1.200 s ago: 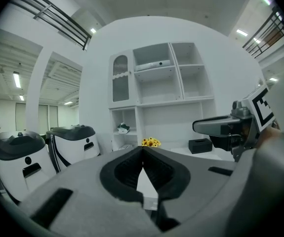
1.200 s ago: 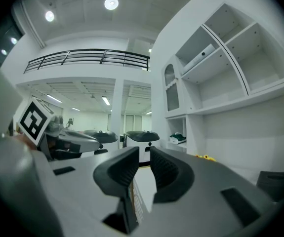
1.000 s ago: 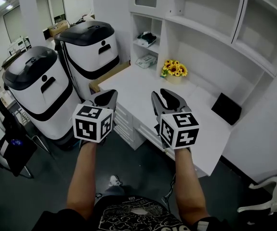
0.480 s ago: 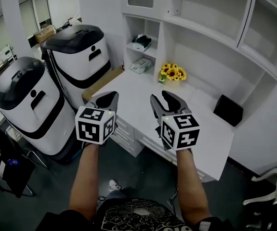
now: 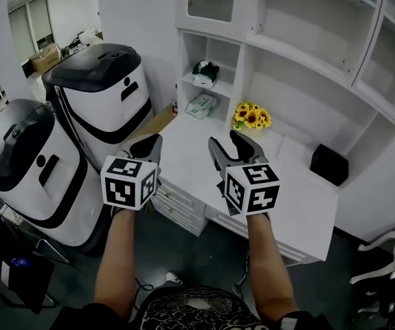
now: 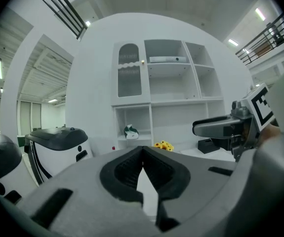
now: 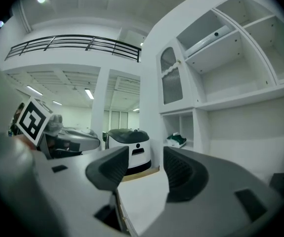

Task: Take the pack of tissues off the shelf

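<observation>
Two packs lie in the narrow cubby of the white shelf unit (image 5: pixel 246 41). A green-and-white pack (image 5: pixel 206 71) sits on the cubby's upper shelf. It also shows as the green-and-white pack (image 6: pixel 130 131) in the left gripper view and the green-and-white pack (image 7: pixel 176 140) in the right gripper view. A paler flat pack (image 5: pixel 202 105) lies below it. Both grippers hang side by side over the desk's front edge, well short of the cubby. My left gripper (image 5: pixel 152 140) (image 6: pixel 142 154) is shut and empty. My right gripper (image 5: pixel 226 141) (image 7: pixel 145 157) is open; its jaws have just been opening with nothing between them.
A bunch of sunflowers (image 5: pixel 251 117) and a black box (image 5: pixel 329 163) stand on the white desk (image 5: pixel 300 205), which has drawers in front. Two tall white-and-black machines (image 5: pixel 94 95) (image 5: pixel 18 157) stand on the floor at the left. A white chair (image 5: pixel 389 273) is at the lower right.
Both grippers and the head have come closer to the desk and shelf unit. The right gripper's jaws stand wider apart than before. The left gripper has stayed shut.
</observation>
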Motion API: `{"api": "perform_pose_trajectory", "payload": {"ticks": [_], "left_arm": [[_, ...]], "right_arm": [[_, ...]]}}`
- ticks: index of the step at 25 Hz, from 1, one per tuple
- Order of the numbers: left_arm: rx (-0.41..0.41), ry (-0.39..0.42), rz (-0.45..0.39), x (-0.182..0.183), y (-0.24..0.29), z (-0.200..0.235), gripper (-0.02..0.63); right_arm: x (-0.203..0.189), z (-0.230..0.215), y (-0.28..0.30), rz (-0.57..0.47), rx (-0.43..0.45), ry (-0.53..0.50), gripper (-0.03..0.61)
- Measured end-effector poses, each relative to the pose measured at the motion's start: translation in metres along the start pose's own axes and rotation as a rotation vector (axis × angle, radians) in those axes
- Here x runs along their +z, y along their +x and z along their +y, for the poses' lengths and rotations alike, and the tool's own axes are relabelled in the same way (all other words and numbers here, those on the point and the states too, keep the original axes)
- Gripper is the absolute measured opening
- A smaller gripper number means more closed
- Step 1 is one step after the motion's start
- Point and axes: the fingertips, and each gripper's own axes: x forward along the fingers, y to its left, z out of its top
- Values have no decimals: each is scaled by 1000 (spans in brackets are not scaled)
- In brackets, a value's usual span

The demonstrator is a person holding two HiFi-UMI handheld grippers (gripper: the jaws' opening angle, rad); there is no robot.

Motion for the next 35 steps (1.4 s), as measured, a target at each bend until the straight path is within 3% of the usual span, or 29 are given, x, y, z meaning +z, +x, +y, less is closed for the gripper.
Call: {"api": "perform_pose_trajectory", "payload": {"ticks": [9,19,27,35], "left_arm": [[-44,-6,-3,-11,10,56,8],[-69,-1,-16,-9,28,92,6],[-86,21,-6,-10,65,104,6],[-102,49,11,-5,143,126,8]], "right_arm": [[4,27,55,16,-48,15,262],[10,37,97,21,-61,-5,275],[15,17,136,3,-70,-1,289],[19,-30,202,-6,-76,-7,291]]}}
